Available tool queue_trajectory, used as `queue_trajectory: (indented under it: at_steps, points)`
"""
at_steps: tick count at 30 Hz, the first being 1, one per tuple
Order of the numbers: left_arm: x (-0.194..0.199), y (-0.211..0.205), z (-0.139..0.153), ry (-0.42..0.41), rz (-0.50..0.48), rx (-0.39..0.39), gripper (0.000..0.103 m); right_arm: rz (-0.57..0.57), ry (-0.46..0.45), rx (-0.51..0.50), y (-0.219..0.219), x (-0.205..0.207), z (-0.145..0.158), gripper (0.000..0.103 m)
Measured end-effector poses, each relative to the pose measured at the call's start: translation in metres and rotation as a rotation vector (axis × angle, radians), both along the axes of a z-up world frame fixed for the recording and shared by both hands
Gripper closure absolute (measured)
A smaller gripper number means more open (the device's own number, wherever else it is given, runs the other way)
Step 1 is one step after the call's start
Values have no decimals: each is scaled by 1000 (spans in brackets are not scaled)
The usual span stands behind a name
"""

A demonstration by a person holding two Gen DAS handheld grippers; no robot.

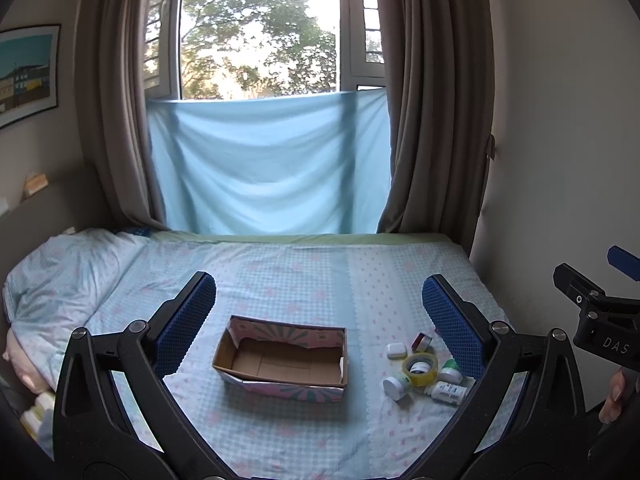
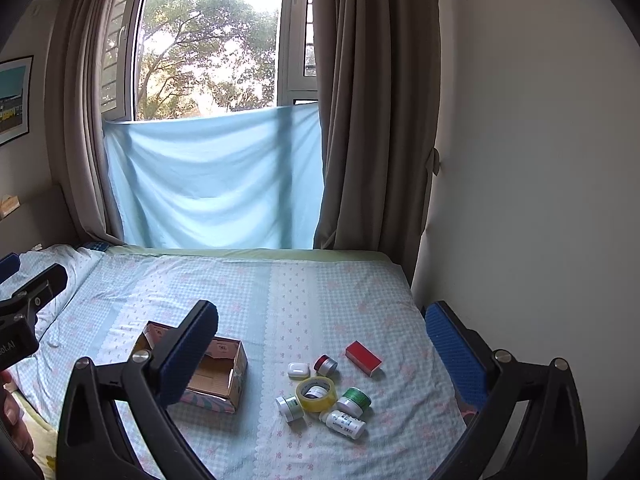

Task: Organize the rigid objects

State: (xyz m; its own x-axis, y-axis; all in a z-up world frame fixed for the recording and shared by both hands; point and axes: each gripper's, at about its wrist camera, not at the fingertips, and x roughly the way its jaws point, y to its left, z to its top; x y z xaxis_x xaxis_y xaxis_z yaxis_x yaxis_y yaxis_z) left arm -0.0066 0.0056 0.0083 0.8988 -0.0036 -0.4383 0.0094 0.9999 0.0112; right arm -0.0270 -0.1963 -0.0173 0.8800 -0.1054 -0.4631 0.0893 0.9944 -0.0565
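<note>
Cardboard makes the box (image 1: 282, 360), which sits open and empty on the bed (image 2: 280, 288). Its long side runs left to right across the bed. To the right of the box lies a small heap of hard things: a tape roll (image 2: 316, 394), a white case (image 2: 298, 370), a red box (image 2: 364, 353), a red-capped jar (image 2: 326, 364), a green-capped jar (image 2: 354, 400), a white jar (image 2: 290, 407) and a bottle (image 2: 346, 424) lying on its side. None of them is in the box yet. Both tools hang above the near edge of the bed, not touching anything. The left gripper (image 1: 320, 320) has its fingers wide apart and looks straight at the box. The right gripper (image 2: 320, 344) has its fingers wide apart too, and the heap lies right between them, a bit ahead. So the right gripper looks nearer to the heap, and it would carry each thing left to reach the box.
</note>
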Motion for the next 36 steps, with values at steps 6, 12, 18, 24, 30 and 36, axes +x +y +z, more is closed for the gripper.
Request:
queue_trajectory:
  at_steps: [6,12,18,24,30,36]
  points:
    - [1,2,-1,1,6,0,0,-2,1,-10,2,2,0,0]
    - [4,4,-3,9,3,-6,0,-11,1,-8,5,1,0,0]
    - [7,5,-5,14,-3,-10,0,-19,5,-7,7,0,0,0]
    - [9,8,-6,14,-7,-17,0,-20,5,-9,7,0,0,0]
    - [8,11,-6,11,-13,-21,0,-23,4,0,6,1,1,0]
    - [10,11,-6,11,-17,-20,0,-21,6,0,6,1,1,0]
